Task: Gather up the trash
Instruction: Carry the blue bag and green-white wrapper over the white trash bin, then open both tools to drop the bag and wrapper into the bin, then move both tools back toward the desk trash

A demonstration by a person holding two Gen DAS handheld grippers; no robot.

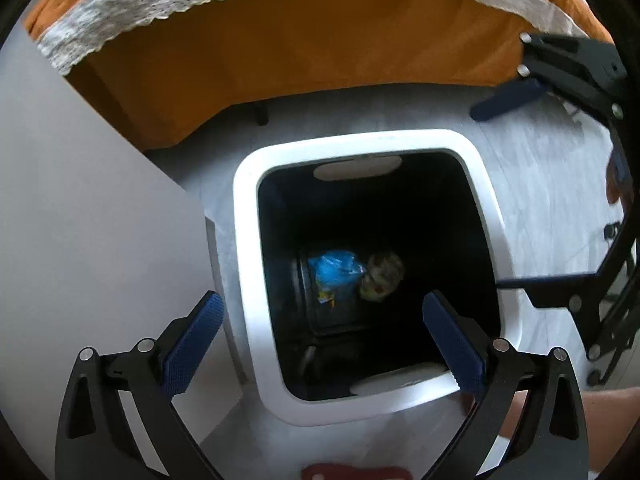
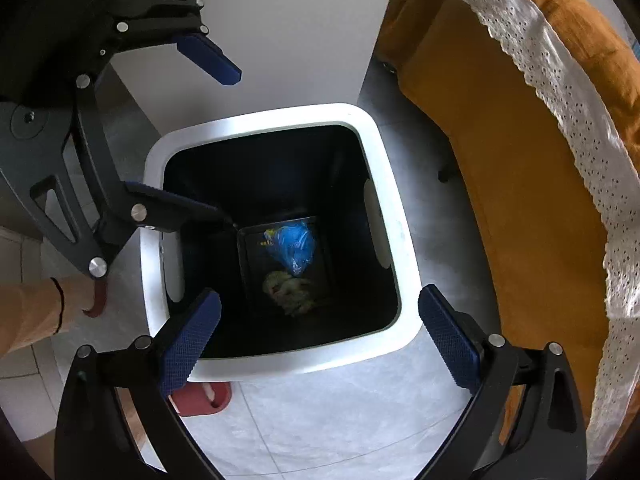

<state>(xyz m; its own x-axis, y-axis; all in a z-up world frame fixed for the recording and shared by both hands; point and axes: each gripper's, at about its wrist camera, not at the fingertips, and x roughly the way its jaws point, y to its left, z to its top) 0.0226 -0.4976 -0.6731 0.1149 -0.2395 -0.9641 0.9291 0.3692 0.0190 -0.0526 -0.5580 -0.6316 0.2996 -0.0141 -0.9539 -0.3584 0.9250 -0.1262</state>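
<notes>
A white-rimmed bin (image 1: 486,200) with a dark inside stands on the floor, seen from above in both views (image 2: 394,216). At its bottom lie a blue plastic wrapper (image 1: 334,270) (image 2: 294,242) and a crumpled pale wrapper (image 1: 382,274) (image 2: 290,290). My left gripper (image 1: 320,320) is open and empty above the bin's opening; it also shows in the right wrist view (image 2: 230,148). My right gripper (image 2: 318,318) is open and empty above the bin's near rim; it also shows in the left wrist view (image 1: 486,196).
An orange sofa (image 1: 280,60) (image 2: 520,160) with a white lace cover (image 1: 132,12) (image 2: 560,100) stands beside the bin. A grey wall panel (image 1: 80,220) is on the other side. The floor (image 2: 340,420) is grey tile. A red slipper (image 2: 204,398) is near the bin.
</notes>
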